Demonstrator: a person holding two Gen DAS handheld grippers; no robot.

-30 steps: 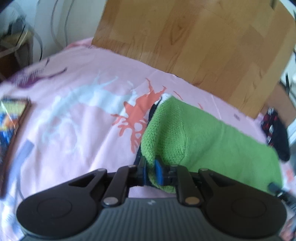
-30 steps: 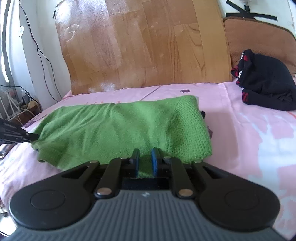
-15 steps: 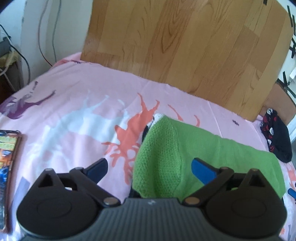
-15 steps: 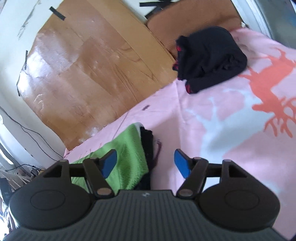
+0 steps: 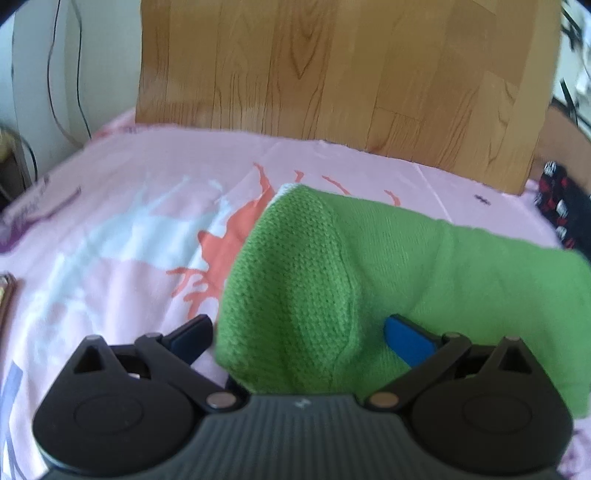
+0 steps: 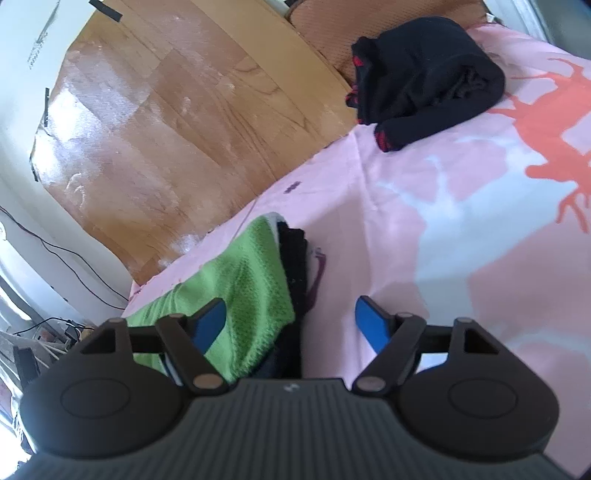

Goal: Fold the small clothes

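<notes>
A folded green knit garment (image 5: 388,258) lies on the pink printed bedsheet (image 5: 129,221), on top of darker folded clothes (image 6: 293,254). My left gripper (image 5: 295,323) stands open at the garment's near left end. The green fold rises between its blue pads without touching them. My right gripper (image 6: 291,305) is at the other end of the green garment (image 6: 255,280), rolled to one side. Its jaws are opening, the left pad hangs over the green edge, and neither pad presses on anything.
A heap of black clothing with red marks (image 6: 424,74) lies at the far right of the bed, beside a brown cushion (image 6: 369,26). A wood-patterned board (image 5: 332,74) leans behind the bed. Cables (image 6: 55,251) hang down the wall, and a book edge (image 5: 5,299) shows at the left.
Both grippers were shut on the green garment's near edge and have let go, their jaws spread wide. The right gripper has rolled and swung towards the black heap; the left shifted slightly.
</notes>
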